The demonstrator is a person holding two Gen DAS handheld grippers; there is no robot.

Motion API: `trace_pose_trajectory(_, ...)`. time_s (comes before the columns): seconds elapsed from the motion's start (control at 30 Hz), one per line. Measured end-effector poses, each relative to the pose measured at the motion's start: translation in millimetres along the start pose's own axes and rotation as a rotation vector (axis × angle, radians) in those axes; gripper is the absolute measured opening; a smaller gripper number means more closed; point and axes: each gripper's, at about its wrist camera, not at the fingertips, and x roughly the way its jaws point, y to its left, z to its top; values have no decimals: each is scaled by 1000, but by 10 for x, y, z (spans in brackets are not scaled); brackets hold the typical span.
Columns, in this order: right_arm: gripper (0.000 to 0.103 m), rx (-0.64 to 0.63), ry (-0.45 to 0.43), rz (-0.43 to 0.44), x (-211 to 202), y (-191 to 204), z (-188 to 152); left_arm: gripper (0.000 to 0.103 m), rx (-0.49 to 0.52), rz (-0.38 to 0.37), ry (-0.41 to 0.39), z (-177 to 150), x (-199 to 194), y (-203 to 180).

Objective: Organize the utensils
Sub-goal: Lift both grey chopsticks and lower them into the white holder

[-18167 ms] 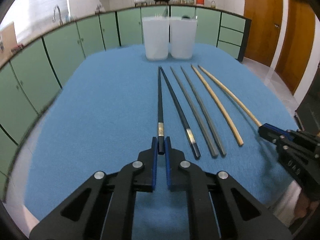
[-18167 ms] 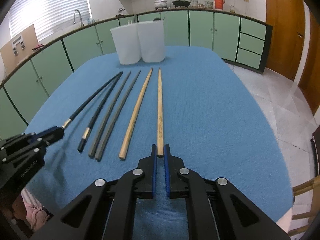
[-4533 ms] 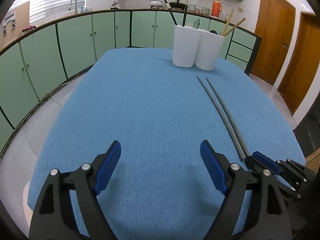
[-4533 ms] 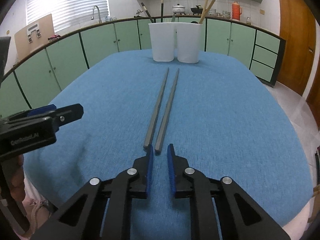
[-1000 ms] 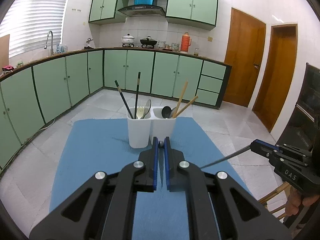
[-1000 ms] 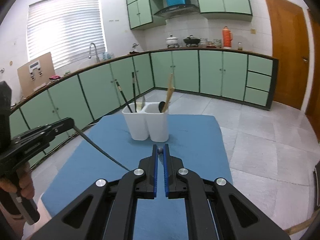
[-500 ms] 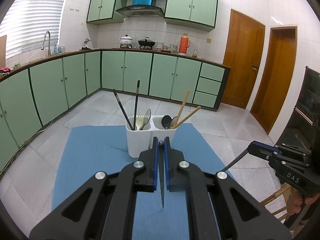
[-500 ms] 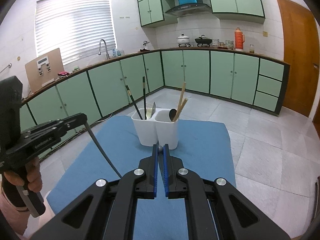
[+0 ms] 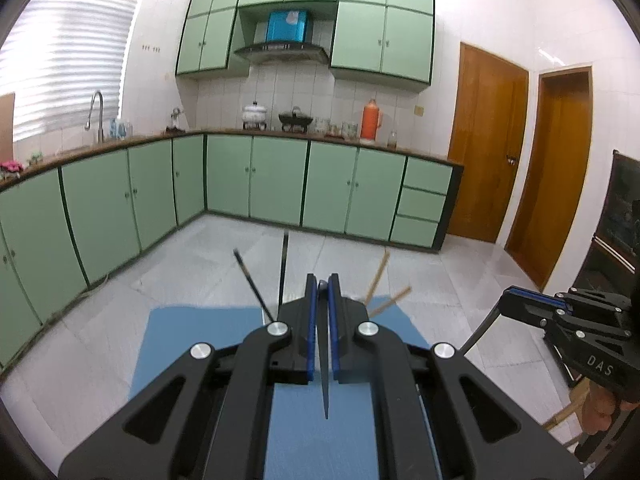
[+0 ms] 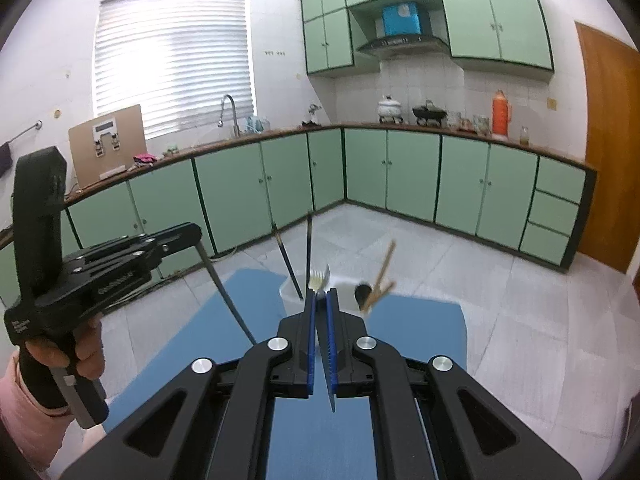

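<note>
My left gripper (image 9: 322, 285) is shut on a grey chopstick (image 9: 324, 376) that hangs down, its tip over the blue table mat (image 9: 192, 332). My right gripper (image 10: 320, 293) is shut on the other grey chopstick (image 10: 329, 376), also pointing down. Both are raised high above the white utensil holder (image 10: 292, 294). In it stand two black chopsticks (image 10: 308, 248), a fork (image 10: 318, 280), a dark spoon (image 10: 362, 292) and two wooden chopsticks (image 10: 384, 268). In the left wrist view my own fingers hide the holder; only the black chopsticks (image 9: 284, 268) and wooden chopsticks (image 9: 378, 274) stick out.
The left gripper body (image 10: 100, 264) with its chopstick (image 10: 228, 300) shows at the left of the right wrist view. The right gripper body (image 9: 568, 320) shows at the right of the left wrist view. Green cabinets (image 9: 276, 184) and tiled floor (image 9: 192, 256) surround the table.
Both grippers have risen higher and moved closer over the holder, each still holding its grey chopstick. The holder has sunk lower in both views, partly behind the fingers.
</note>
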Motion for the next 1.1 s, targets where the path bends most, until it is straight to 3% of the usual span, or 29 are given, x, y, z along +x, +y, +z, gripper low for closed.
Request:
trace_pose_trajectory(0.33, 5, -17, -92, 10, 278, -51, 767, 5, 24, 41, -131, 639, 257, -47)
trace_pose_trajectory(0.53, 5, -33, -104, -7, 606, -113, 1010, 5, 24, 76, -163, 821, 626, 2)
trace_pose_trajectory(0.77, 5, -13, -69, -22, 1110, -254, 930, 5, 35, 126, -134, 653, 1144, 112)
trace_pose_trajectory(1.1, 5, 41, 2, -13, 1557, -402, 566, 5, 17, 144, -18, 281, 1623, 282)
